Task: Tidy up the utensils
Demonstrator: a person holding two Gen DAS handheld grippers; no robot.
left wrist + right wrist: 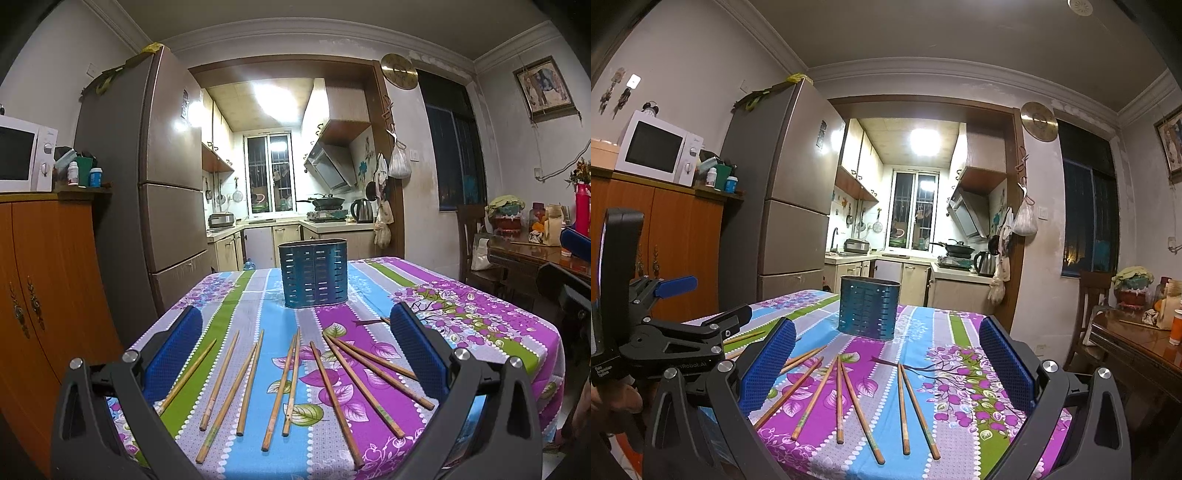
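Several wooden chopsticks (291, 384) lie fanned out on the flowered tablecloth (480, 314); they also show in the right wrist view (849, 398). A blue perforated metal utensil holder (314, 273) stands upright behind them, seen too in the right wrist view (868, 307). My left gripper (295, 354) is open and empty, held above the chopsticks. My right gripper (886, 365) is open and empty, also above the chopsticks. The left gripper's body (676, 339) shows at the left of the right wrist view.
A fridge (162, 177) and an orange cabinet (44, 288) with a microwave (22, 153) stand left of the table. A wooden side table (1137, 343) with jars and a chair (476, 243) stand to the right. The kitchen lies behind.
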